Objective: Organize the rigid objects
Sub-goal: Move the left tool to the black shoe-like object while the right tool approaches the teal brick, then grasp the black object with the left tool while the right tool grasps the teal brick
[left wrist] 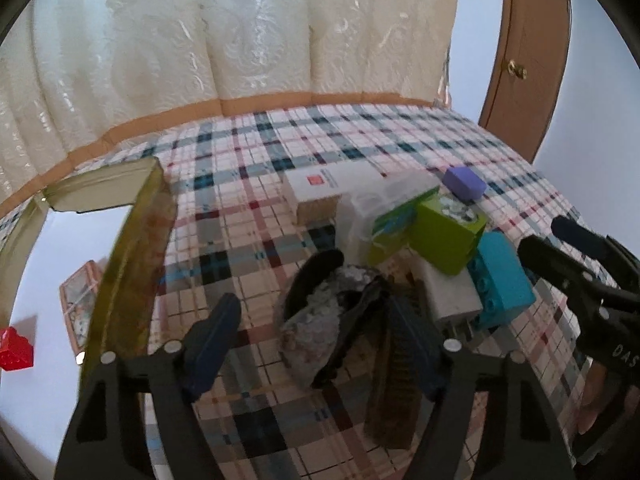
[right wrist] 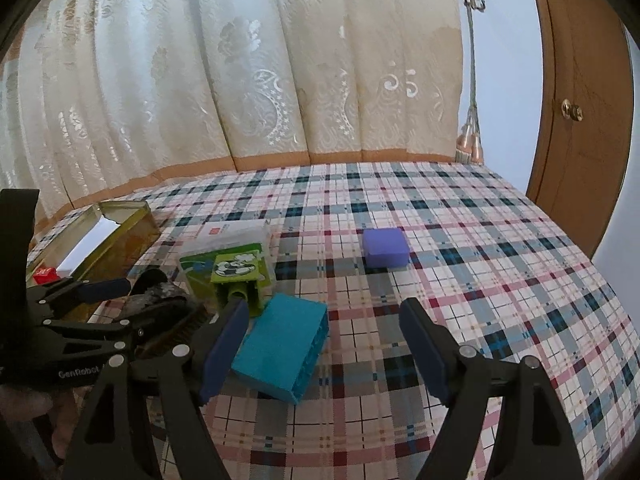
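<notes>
My left gripper point(left wrist: 316, 344) is open, its fingers either side of a dark crumpled object with silvery foil point(left wrist: 320, 312) and a brown brush point(left wrist: 394, 380) on the plaid table. A teal brick point(left wrist: 502, 280), a green block point(left wrist: 448, 232), a white box point(left wrist: 332, 188) and a purple block point(left wrist: 464, 182) lie beyond. My right gripper point(right wrist: 324, 348) is open over the table, its left finger point(right wrist: 224, 348) beside the teal brick point(right wrist: 284, 348). The green block point(right wrist: 240, 276) and purple block point(right wrist: 386, 248) lie further on. The left gripper point(right wrist: 92, 300) shows in the right wrist view.
An open yellow-green transparent box point(left wrist: 132, 248) stands at the table's left, also in the right wrist view point(right wrist: 116, 236), with a red piece point(right wrist: 45, 276) inside. A clear plastic case point(right wrist: 232, 240) lies behind the green block. Cream curtains hang behind; a brown door point(right wrist: 580, 112) is right.
</notes>
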